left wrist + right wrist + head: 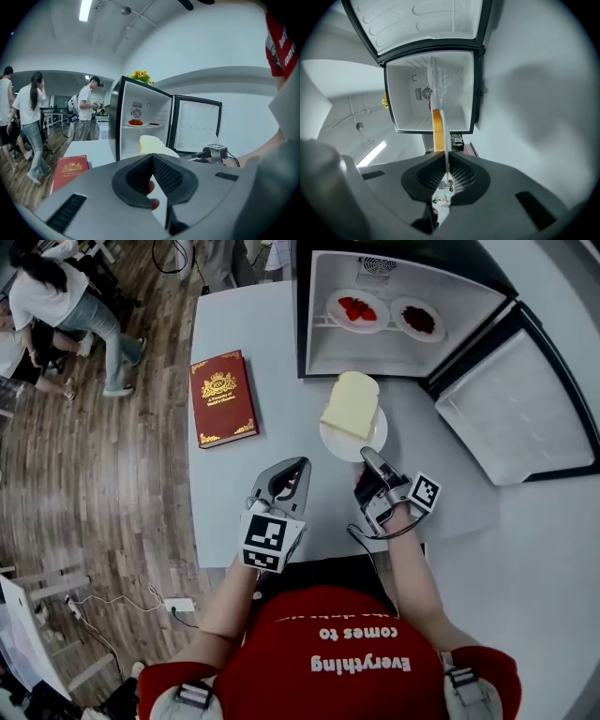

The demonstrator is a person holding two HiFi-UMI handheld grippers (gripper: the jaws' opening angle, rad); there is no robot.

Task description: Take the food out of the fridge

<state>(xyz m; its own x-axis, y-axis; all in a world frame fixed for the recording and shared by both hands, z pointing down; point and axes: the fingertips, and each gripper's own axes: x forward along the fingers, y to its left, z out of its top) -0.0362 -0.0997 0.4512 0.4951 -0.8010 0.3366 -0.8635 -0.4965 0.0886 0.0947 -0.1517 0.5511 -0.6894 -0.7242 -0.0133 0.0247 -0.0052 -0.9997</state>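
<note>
The small fridge (319, 352) stands open on the white table. On its shelf sit a plate of red strawberries (357, 309) and a plate of dark red food (418, 319). Just outside the fridge is a white plate (336, 441) carrying a slice of bread (352, 404). My right gripper (367, 455) is shut on this plate's near rim. In the right gripper view the plate (446, 133) and bread (437, 129) show edge-on, running into the right gripper (446, 161). My left gripper (298, 466) is shut and empty, to the left of the plate. The left gripper (152, 161) faces the bread (151, 143).
The fridge door (511, 409) hangs wide open to the right. A red book (222, 397) lies on the table's (234, 493) left part. People (66, 306) stand on the wooden floor at far left. Yellow flowers (142, 75) top the fridge.
</note>
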